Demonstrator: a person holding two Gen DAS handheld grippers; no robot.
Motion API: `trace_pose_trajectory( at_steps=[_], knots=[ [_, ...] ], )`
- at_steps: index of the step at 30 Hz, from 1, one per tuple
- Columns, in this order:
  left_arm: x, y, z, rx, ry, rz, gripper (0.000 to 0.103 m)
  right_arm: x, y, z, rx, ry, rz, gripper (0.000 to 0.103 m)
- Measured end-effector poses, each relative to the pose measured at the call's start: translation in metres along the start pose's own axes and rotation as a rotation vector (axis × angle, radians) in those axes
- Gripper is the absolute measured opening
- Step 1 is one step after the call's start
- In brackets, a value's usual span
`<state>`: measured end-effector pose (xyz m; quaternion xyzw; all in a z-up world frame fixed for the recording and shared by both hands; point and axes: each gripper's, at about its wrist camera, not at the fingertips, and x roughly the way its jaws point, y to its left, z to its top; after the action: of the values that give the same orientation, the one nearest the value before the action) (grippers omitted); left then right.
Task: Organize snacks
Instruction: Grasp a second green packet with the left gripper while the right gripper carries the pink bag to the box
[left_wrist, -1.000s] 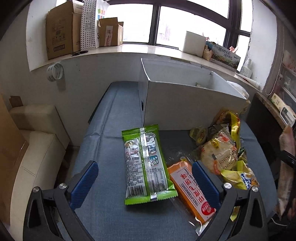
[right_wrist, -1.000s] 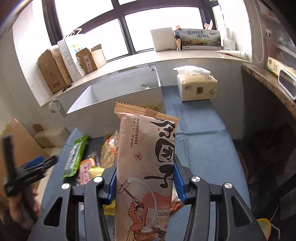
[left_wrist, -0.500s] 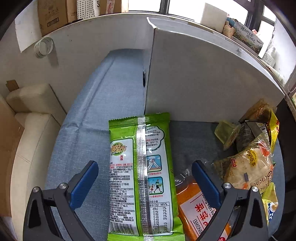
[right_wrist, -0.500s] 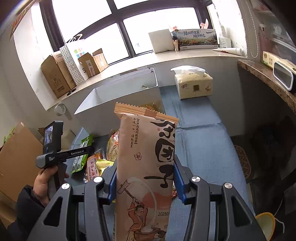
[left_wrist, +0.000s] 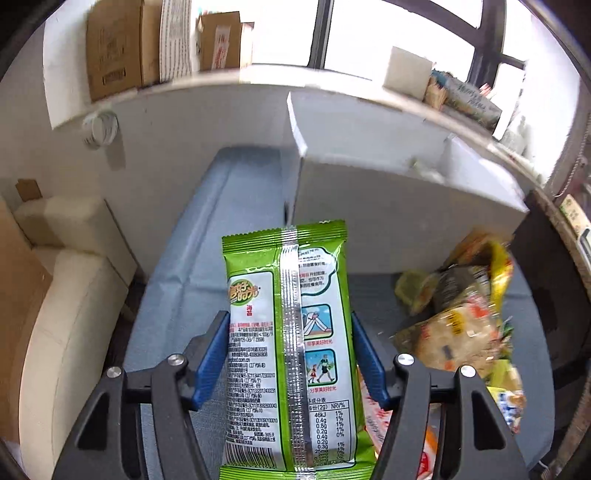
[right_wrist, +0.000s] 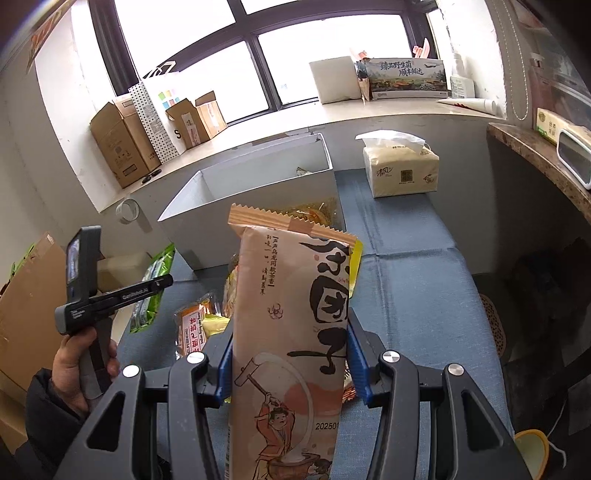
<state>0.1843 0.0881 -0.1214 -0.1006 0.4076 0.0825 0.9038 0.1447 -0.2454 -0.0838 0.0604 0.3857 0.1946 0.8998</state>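
Observation:
My left gripper (left_wrist: 288, 317) has its jaws closing on a green snack pack (left_wrist: 288, 339), and both blue pads press on its long sides. The pack stands up along the fingers, with its silver back seam facing the camera. In the right wrist view the same green pack (right_wrist: 155, 291) hangs at the tip of the left gripper (right_wrist: 162, 284), which a person's hand (right_wrist: 74, 365) holds. My right gripper (right_wrist: 291, 332) is shut on a tall peach-coloured snack pack (right_wrist: 295, 314) with large black characters. Behind both stands an open white box (left_wrist: 388, 221).
A heap of loose snack packs (left_wrist: 458, 325) lies on the blue cloth (left_wrist: 221, 221) in front of the white box (right_wrist: 207, 229), with an orange pack (right_wrist: 194, 328) beside it. A tissue pack (right_wrist: 400, 170) sits at the back right. Cardboard boxes (right_wrist: 122, 144) line the windowsill.
My left gripper's jaws came in from wide open onto the green pack, and the view drew back from the white box with the pack. The right gripper kept still with its pack.

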Motion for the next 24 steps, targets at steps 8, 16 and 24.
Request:
trace_pose_trajectory(
  at_steps=[8,16,24],
  knots=[
    [-0.06,-0.032,0.055,0.053,-0.169,-0.078,0.069,0.024,0.021,0.059,-0.087,-0.034,0.018,0.054],
    [-0.038,-0.076,0.145,0.11,-0.21,-0.109,0.069,0.084,0.045,0.161,-0.158,-0.038,0.001,0.054],
    [0.032,-0.088,0.193,0.104,-0.154,-0.077,0.072,0.158,0.037,0.242,-0.162,-0.007,-0.01,0.055]
  ],
)
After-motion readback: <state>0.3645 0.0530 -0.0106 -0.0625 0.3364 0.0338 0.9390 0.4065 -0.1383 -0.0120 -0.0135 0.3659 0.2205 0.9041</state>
